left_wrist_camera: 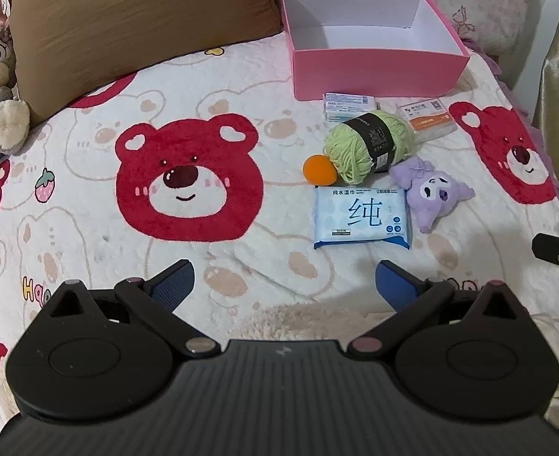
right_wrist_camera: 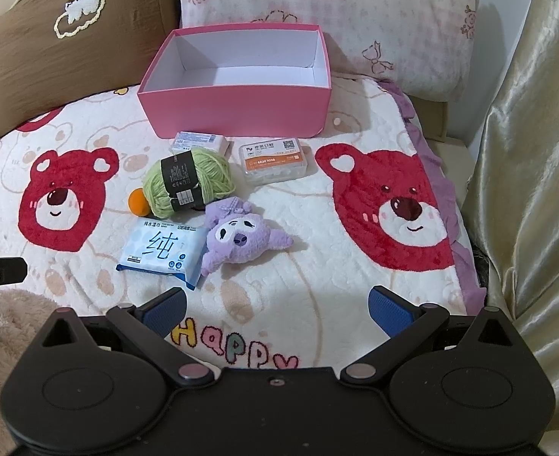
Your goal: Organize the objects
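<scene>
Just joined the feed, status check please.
Left gripper and right gripper open, empty. Pink box empty. Yarn, wet wipes, purple plush loose on blanket. Nothing blocking.

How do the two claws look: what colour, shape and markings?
Both the left claw and right claw look alike: matte black bodies with ribbed tops, two round discs, angled link arms with silvery-pink pivot pins, and textured blue pads on the fingers.

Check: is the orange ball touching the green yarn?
Touching. In the left wrist view the orange ball presses against the green yarn, no blanket showing between them.
</scene>
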The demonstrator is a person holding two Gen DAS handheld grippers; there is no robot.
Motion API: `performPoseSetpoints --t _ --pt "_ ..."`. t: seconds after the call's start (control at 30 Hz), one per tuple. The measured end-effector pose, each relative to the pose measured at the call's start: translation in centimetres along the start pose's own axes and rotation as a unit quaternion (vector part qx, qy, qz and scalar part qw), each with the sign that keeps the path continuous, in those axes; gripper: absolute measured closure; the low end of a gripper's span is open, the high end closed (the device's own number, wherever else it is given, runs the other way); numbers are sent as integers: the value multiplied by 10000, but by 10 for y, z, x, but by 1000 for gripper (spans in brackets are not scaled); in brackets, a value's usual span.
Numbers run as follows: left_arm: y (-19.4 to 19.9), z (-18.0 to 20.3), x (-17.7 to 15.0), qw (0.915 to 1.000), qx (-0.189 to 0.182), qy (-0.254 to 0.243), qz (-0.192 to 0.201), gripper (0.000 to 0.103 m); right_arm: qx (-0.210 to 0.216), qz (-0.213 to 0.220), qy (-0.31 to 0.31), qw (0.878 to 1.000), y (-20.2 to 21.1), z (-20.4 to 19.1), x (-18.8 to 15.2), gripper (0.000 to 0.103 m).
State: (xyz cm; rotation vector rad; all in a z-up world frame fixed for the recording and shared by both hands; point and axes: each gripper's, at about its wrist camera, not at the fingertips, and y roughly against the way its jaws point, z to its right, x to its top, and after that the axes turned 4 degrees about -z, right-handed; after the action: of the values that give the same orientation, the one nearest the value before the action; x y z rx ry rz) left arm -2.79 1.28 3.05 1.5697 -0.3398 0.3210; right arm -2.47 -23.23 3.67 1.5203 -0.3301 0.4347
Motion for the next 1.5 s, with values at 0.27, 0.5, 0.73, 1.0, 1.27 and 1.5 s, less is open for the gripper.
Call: performPoseSetpoints --t 0.27,0.5,0.73,1.0,1.27,1.5 --pt "11 -1 -4 9999 -79 1 89 0 -21 -24 -2 10000 0 0 0 0" --pt "14 -4 -3 9998 -148 43 128 0 -65 -67 38 9999 -1 -1 1 0" --pt "21 -9 12 9992 -352 75 177 1 146 90 186 9997 9 -3 3 0" --pt "38 -11 54 9972 -470 -183 544 2 740 893 925 9889 40 -18 10 0" --pt "1 -2 100 9936 -614 -426 846 5 1080 1493 1277 9745 11 -26 29 0" --pt "-51 8 125 9905 -1052 -396 794 6 1444 1547 1566 9647 -26 -33 44 0"
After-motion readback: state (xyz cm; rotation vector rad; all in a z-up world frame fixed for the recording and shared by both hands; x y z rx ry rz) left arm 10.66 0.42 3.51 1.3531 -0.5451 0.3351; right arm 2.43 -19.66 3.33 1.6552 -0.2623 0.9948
